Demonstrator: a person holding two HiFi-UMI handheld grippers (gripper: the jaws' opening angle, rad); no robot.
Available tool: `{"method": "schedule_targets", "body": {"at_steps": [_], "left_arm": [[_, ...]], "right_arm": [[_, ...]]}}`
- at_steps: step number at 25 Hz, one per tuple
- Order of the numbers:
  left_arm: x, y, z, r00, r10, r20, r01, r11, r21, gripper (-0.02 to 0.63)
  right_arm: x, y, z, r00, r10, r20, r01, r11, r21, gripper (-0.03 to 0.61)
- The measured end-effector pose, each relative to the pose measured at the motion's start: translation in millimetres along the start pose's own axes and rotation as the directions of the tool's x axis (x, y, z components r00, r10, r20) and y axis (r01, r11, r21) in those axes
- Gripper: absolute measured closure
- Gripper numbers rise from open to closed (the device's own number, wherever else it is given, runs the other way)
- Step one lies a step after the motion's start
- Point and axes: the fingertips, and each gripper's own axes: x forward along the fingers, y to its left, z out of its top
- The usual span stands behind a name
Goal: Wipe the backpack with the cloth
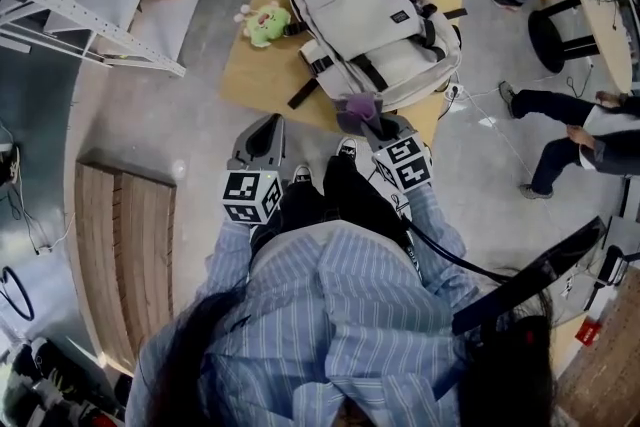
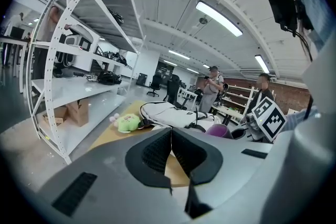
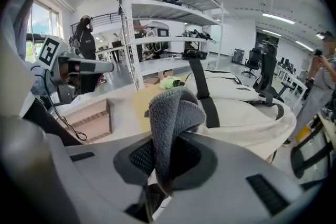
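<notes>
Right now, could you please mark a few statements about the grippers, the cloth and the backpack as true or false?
1. The right gripper is shut on the cloth. True.
2. The left gripper holds the green plush toy. False: its jaws are together on nothing, and the toy lies on the wooden table.
3. The backpack lies flat on the wooden table. True.
4. The cloth is spread out over the backpack. False: it is bunched in the right gripper's jaws.
</notes>
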Motion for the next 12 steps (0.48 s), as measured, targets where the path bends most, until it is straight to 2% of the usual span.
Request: {"method": "schedule_targets", "body": {"at_steps": [6, 12], "left_arm": [[41.5, -30.1, 8.7, 0.999, -0.035, -0.008, 0.035, 0.999, 0.022, 0.607], [81.7, -62.2, 17.2, 0.998, -0.057, -0.013, 0.057, 0.998, 0.04, 0.607]], "right_arm": [[-15.0, -50.3, -26.3, 0.998, -0.026, -0.053, 0.021, 0.996, -0.084, 0.537], [-35.1, -109.4, -43.6, 0.996, -0.061, -0.061, 0.058, 0.997, -0.046, 0.537]]}}
